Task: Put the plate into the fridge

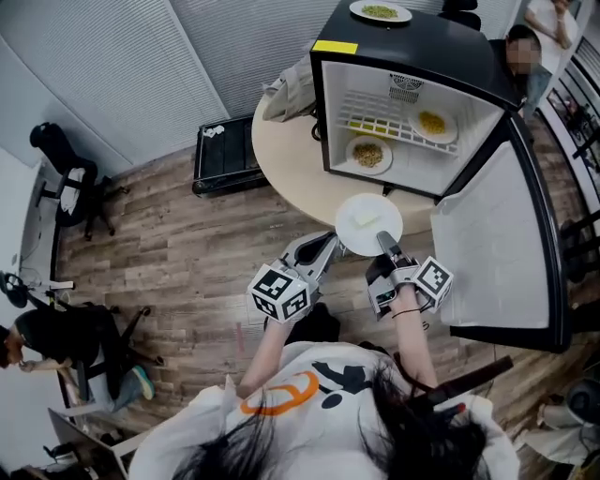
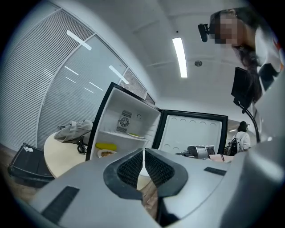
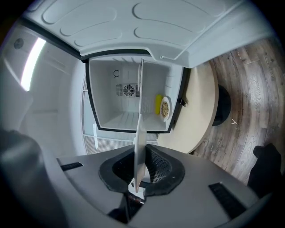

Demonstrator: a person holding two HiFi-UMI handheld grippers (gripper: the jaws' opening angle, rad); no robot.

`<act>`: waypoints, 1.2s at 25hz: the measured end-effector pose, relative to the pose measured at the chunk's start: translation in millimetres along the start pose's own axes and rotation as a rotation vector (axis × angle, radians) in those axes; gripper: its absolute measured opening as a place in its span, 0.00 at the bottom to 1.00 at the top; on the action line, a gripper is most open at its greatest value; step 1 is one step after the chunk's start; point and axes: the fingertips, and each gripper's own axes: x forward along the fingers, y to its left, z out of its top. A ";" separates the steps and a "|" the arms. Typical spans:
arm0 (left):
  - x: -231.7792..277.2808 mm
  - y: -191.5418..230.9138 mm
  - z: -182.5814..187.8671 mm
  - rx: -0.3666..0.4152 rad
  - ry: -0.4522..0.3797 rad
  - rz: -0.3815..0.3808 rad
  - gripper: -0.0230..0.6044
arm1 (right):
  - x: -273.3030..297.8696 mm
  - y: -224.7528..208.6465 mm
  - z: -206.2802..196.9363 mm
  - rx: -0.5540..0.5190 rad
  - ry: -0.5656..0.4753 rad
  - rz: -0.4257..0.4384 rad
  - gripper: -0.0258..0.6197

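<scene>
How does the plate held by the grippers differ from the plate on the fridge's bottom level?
The held plate hangs outside the fridge, pinched at its rim by the left gripper and right gripper; the bottom plate rests inside. The held plate carries a pale piece; the bottom plate holds brownish food. Both are white and round.

A: Which surfaces bear loads?
B: The round table (image 1: 281,159), standing on the wood floor (image 1: 187,244). The open fridge (image 1: 422,52) occupies its 2 o'clock part and a grey bag (image 1: 291,89) lies at 11 o'clock. A black case (image 1: 225,155) sits on the floor at the table's 9 o'clock.
A: And the fridge?
B: Roof: plate of green food (image 1: 380,11). Wire shelf (image 1: 375,108): plate of yellow food (image 1: 432,123) at 3 o'clock. Bottom: plate of brown food (image 1: 368,154).
</scene>
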 end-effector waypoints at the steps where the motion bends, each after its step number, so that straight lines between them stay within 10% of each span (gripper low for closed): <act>1: -0.2 7.2 1.9 0.000 0.002 -0.009 0.05 | 6.2 0.6 -1.4 0.001 -0.010 -0.001 0.09; 30: 24.3 73.3 1.3 -0.029 0.066 -0.139 0.05 | 83.2 47.2 52.3 -0.066 -0.193 0.023 0.09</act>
